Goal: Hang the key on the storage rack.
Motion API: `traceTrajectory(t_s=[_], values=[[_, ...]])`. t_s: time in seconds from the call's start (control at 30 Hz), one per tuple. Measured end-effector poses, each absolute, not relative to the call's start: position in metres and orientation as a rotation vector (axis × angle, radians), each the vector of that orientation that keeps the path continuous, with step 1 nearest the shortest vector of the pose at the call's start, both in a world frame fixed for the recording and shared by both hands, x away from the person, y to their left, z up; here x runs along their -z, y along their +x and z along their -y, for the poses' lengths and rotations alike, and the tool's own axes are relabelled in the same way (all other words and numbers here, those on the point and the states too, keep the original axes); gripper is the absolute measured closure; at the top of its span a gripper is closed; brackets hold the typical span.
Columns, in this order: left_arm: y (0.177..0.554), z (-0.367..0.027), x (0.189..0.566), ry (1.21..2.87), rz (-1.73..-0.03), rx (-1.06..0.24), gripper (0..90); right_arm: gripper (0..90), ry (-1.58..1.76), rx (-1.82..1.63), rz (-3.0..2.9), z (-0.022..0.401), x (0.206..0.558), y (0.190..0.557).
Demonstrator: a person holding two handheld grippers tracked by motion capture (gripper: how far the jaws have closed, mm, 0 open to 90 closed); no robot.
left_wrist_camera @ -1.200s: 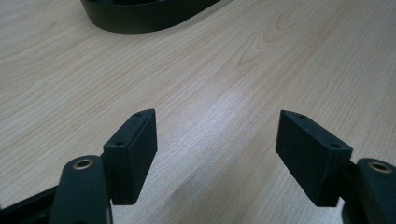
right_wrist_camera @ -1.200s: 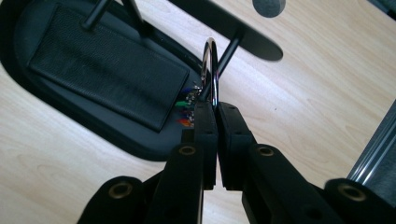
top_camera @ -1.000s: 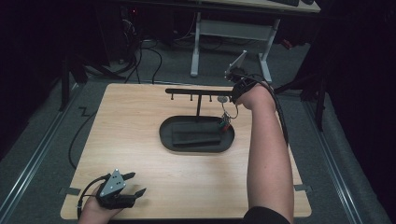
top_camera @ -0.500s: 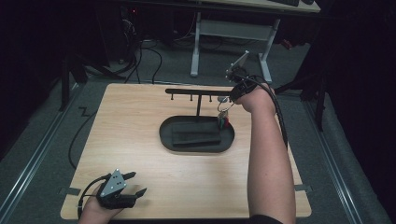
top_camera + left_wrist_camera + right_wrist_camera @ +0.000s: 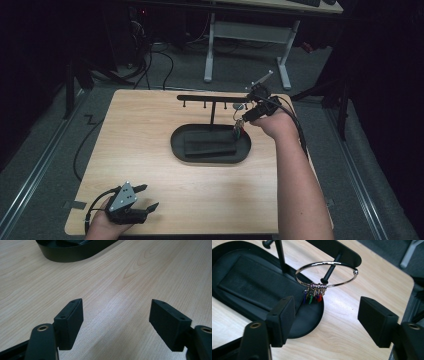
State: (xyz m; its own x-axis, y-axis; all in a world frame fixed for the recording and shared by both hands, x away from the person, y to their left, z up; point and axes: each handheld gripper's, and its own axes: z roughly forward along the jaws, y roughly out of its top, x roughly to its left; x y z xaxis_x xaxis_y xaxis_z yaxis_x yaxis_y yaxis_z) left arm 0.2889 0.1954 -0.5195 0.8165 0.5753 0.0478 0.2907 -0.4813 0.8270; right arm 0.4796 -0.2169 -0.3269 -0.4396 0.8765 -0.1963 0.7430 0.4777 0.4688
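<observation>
The key ring (image 5: 327, 273) hangs on the end peg (image 5: 330, 268) of the black rack (image 5: 212, 98), just ahead of the right tongs (image 5: 325, 320) and a little above their pads. Nothing lies between the jaws: they have just been opening and now stand spread wide, with the ring beyond their tips and clear of both pads. From the ring's lower edge a small bunch of coloured tags (image 5: 313, 296) — purple, green, red — dangles toward the left pad without touching it. Below and to the left of these tongs sits the dark oval tray (image 5: 227, 255) with a flat black pad (image 5: 254, 280) in it; the rack's post (image 5: 280, 255) rises from the tray farther ahead.

In the high view the right tongs (image 5: 246, 116) sit at the rack's right end, over the tray's (image 5: 177, 145) right rim, with the ring (image 5: 239, 107) beside them.

The left tongs (image 5: 116, 316) are spread wide too — empty, held low over the bare wooden surface (image 5: 130, 277), well apart from the ring. The tray's rim (image 5: 75, 256) shows far ahead of them. In the high view they (image 5: 145, 196) rest at the near left corner of the surface (image 5: 140, 130).
</observation>
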Motion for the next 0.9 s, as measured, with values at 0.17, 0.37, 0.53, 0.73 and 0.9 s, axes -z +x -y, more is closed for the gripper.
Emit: traceTrajectory(t_s=[0.17,0.37,0.53,0.73,0.9], values=[[0.287,-0.198,0.519,2.101,-0.644,-0.405,27.7,25.9,1.364,-0.486,-2.301,0.22,0.336,0.472],[0.287,-0.2,0.52,2.101,-0.65,-0.406,27.5,22.0,1.359,-0.534,-2.27,0.226,0.342,0.462],[0.286,-0.199,0.52,2.102,-0.65,-0.407,27.4,21.4,1.359,-0.596,-2.232,0.233,0.347,0.45],[0.287,-0.197,0.52,2.097,-0.647,-0.394,27.6,20.4,1.361,-0.68,-2.191,0.244,0.36,0.428],[0.289,-0.196,0.52,2.095,-0.661,-0.349,29.2,16.5,1.313,-0.711,-2.15,0.252,0.375,0.407]])
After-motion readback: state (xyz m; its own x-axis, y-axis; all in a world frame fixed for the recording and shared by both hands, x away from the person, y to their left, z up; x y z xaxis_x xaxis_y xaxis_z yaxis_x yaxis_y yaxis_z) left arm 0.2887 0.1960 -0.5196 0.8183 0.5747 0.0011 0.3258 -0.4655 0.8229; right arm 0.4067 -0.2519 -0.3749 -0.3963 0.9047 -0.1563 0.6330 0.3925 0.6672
